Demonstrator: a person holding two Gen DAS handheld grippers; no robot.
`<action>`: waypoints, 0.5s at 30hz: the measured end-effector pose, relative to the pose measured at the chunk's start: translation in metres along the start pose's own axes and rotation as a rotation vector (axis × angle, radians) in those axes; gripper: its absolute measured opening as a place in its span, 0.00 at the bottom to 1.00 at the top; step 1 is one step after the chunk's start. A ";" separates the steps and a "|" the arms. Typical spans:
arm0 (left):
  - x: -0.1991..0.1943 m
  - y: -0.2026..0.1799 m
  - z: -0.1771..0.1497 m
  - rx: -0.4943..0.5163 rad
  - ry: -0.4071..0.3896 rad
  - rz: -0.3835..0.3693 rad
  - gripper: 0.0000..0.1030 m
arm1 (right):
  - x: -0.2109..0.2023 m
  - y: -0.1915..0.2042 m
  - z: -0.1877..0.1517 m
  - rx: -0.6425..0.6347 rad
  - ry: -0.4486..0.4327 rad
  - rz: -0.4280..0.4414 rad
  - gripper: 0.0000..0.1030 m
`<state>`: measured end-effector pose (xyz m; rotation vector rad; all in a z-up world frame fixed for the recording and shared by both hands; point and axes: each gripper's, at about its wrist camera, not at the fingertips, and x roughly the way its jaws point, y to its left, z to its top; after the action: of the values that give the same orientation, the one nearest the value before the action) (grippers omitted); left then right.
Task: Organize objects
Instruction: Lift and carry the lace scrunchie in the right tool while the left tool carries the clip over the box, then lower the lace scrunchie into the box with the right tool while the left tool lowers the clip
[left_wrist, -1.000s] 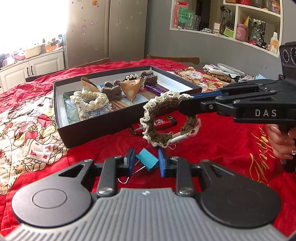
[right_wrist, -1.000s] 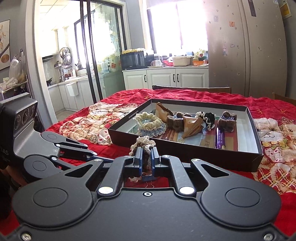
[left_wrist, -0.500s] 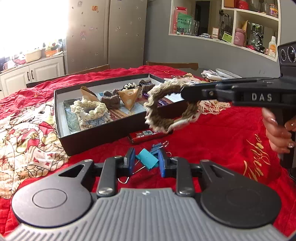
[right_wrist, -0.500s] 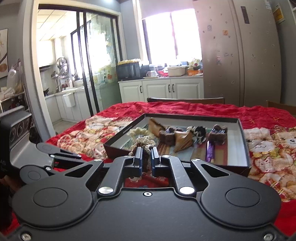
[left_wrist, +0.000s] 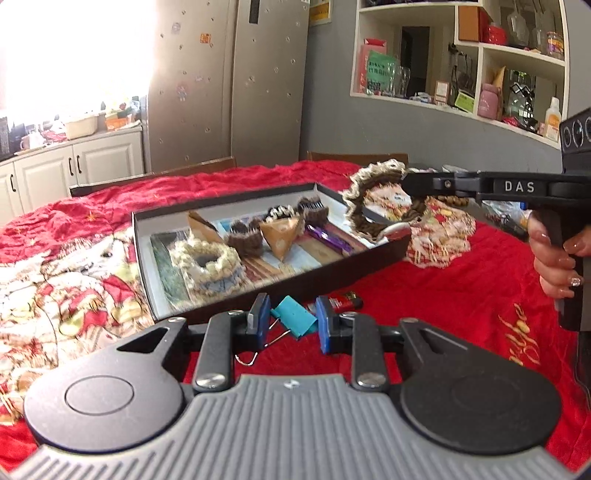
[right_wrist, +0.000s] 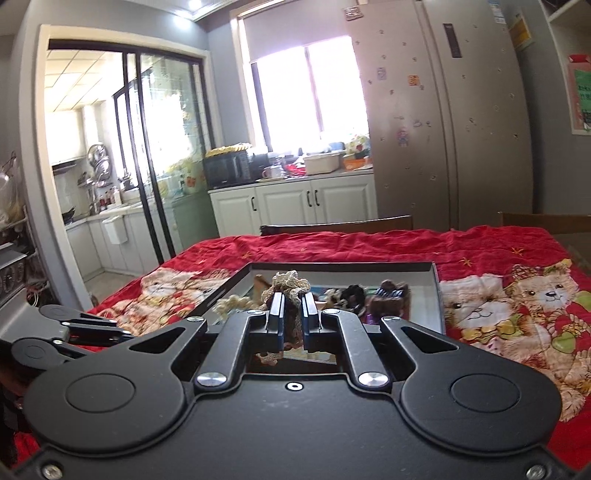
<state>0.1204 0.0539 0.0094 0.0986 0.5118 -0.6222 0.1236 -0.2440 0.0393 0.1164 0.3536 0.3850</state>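
Note:
My right gripper is shut on a brown and cream crocheted ring, held in the air over the right end of the black box; the ring also shows between the right fingers. My left gripper is shut on a teal binder clip just in front of the box's near wall. The box holds a cream crocheted ring, brown knitted pieces, a tan triangle and a purple pen.
A red lighter lies on the red quilt by the box's near wall. A chair back stands beyond the far edge. A teddy-bear pattern patch lies right of the box.
My right gripper has carried the crocheted ring up and to the right, from in front of the box to above its right end. The left gripper with the clip has moved closer to the box.

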 end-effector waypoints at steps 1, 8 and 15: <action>0.000 0.000 0.003 -0.003 -0.005 0.002 0.29 | 0.001 -0.004 0.002 0.007 0.000 -0.005 0.09; 0.013 0.001 0.022 -0.015 -0.027 0.022 0.29 | 0.019 -0.017 0.010 0.004 0.008 -0.055 0.09; 0.038 0.001 0.043 -0.049 -0.051 0.034 0.29 | 0.040 -0.025 0.013 0.019 0.017 -0.087 0.09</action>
<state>0.1660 0.0244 0.0287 0.0445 0.4748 -0.5772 0.1712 -0.2521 0.0344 0.1166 0.3777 0.2970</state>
